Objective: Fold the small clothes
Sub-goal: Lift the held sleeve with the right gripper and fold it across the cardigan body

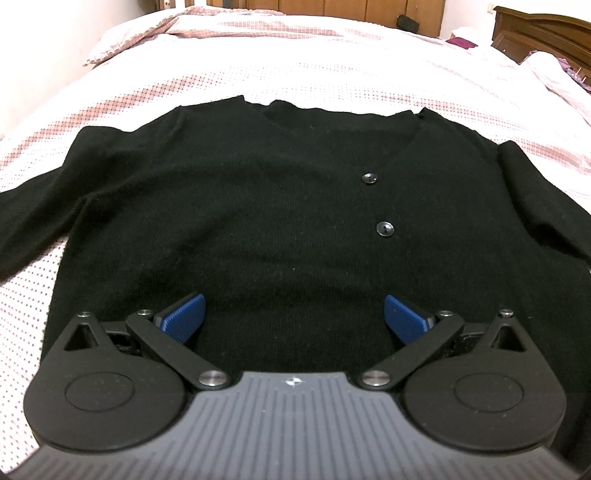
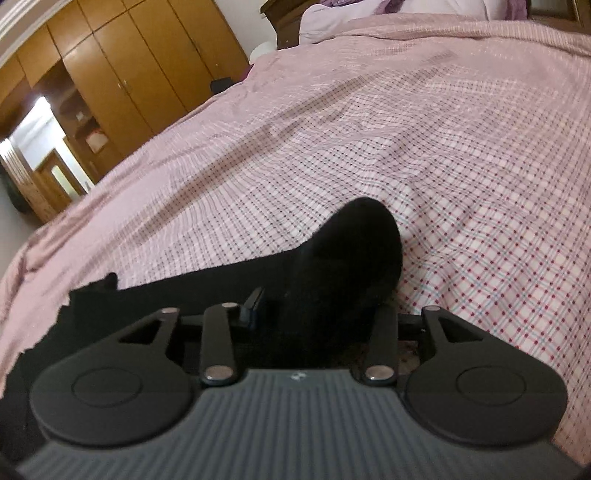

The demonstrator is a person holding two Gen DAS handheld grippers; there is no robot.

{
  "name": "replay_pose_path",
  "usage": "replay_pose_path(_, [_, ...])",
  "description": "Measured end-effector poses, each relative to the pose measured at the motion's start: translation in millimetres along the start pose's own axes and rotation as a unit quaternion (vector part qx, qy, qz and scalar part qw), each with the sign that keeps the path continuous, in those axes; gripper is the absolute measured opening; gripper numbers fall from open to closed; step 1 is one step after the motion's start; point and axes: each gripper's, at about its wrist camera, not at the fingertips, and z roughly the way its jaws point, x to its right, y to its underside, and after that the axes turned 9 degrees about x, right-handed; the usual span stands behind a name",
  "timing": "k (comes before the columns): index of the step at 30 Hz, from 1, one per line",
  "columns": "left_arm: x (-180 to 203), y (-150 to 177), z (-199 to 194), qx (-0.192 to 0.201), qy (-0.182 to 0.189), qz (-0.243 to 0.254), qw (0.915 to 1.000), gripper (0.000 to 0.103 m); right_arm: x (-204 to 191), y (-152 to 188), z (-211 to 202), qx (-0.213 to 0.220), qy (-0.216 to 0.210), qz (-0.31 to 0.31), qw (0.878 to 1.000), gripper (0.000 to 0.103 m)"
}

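Observation:
A black buttoned cardigan (image 1: 258, 203) lies spread flat, front up, on the checked bedcover (image 1: 332, 66). Two buttons (image 1: 370, 178) show down its middle. My left gripper (image 1: 293, 299) hangs over the lower body of the cardigan, blue pads (image 1: 184, 314) wide apart, open and holding nothing. In the right wrist view a bunched black sleeve end (image 2: 351, 251) bulges up between the jaws of my right gripper (image 2: 314, 299). The left blue pad (image 2: 256, 308) seems to stand just off the cloth. The cloth hides the right finger.
Pink checked bedcover (image 2: 443, 147) stretches far ahead and to the right of the sleeve. Pillows (image 2: 332, 18) and a dark wooden headboard (image 1: 543, 33) lie at the bed's far end. A brown wardrobe (image 2: 129, 74) stands beyond the bed's left edge.

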Motion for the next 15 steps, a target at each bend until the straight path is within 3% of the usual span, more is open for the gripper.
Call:
replay_pose_path(2, [-1,-2,-3,-0.005,0.0,0.001,1.0,0.103,1,-2,-1,0.002,0.004,0.003,1.0,0.018])
replay_pose_path(3, [-2,-3,-5,-0.007,0.0,0.001,1.0,0.103,1,-3,-3,0.002,0.003,0.008,1.0,0.015])
replay_pose_path(8, [-9,-5,-17,-0.01,0.001,0.008,0.9999,0.103,-5,-16,-22,0.031,-0.015,0.025,0.999,0.013])
replay_pose_path(15, [-24,-10,-38,0.004,0.002,0.0,1.0,0.103,-49,-43,-49,0.056,-0.084,0.03,0.994,0.013])
